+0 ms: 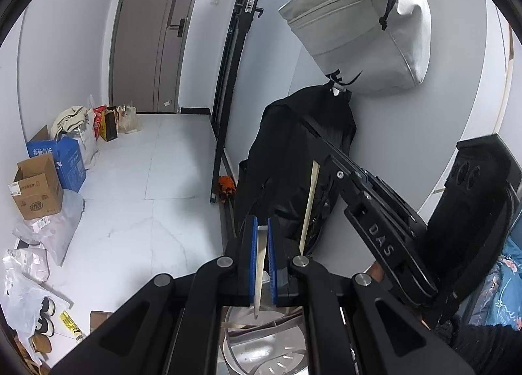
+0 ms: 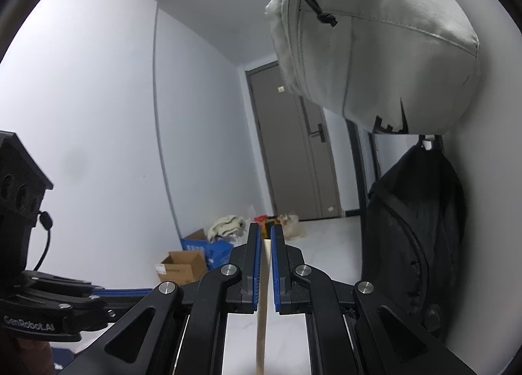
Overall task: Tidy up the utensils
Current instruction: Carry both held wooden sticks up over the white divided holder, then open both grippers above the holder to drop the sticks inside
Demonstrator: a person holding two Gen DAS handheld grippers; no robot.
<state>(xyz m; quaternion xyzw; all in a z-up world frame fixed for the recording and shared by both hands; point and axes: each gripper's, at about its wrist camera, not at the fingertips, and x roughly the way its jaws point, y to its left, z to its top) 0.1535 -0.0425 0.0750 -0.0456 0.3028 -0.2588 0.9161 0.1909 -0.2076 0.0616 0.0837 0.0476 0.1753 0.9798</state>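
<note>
My left gripper (image 1: 262,223) is shut on a pale flat utensil handle (image 1: 260,270) that hangs down between the blue pads toward a round metal container (image 1: 261,349) below. My right gripper (image 2: 266,231) is shut on a light wooden stick-like utensil (image 2: 262,326) that runs down between its blue pads. The right gripper body (image 1: 385,238) shows in the left wrist view, holding that wooden stick (image 1: 310,208) upright. The left gripper body (image 2: 39,309) shows at the left edge of the right wrist view.
A grey bag (image 1: 362,26) and a black backpack (image 1: 293,163) hang on the wall to the right. Cardboard and blue boxes (image 1: 49,172), bags and shoes line the left wall. A grey door (image 1: 150,32) stands at the far end. The floor is white tile.
</note>
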